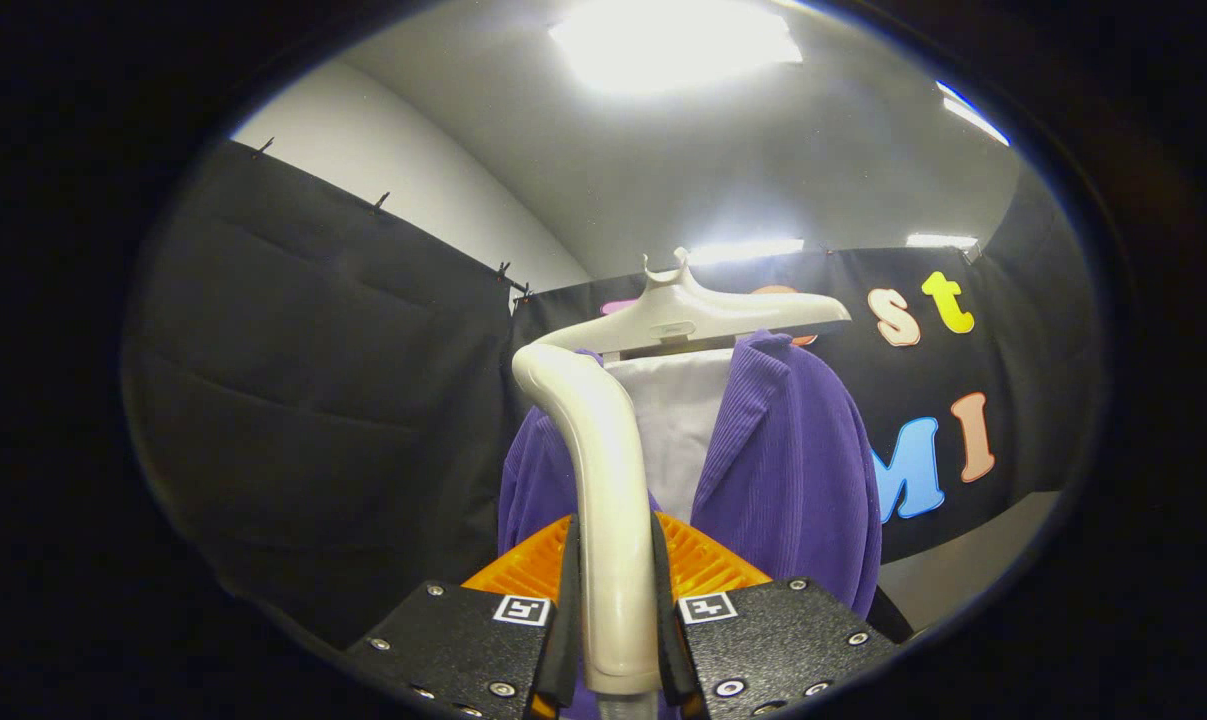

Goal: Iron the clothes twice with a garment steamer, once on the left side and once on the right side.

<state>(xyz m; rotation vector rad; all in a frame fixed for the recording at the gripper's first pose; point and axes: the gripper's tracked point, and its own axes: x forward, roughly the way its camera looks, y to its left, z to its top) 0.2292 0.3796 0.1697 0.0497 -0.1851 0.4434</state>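
My gripper (615, 590) is shut on the cream handle of the garment steamer (603, 470), which rises between the fingers and bends left at its top, against the garment's left shoulder. Just beyond it hangs a purple corduroy jacket (788, 470) over a white inner layer (675, 420). The jacket sits on a cream hanger (693, 315). The steamer's handle covers part of the jacket's left front. The steamer's head is hidden from me.
Black cloth walls (313, 400) close the booth on the left and behind the jacket. A pale floor strip (963, 560) shows to the right of the jacket. Ceiling lights (673, 45) glare overhead.
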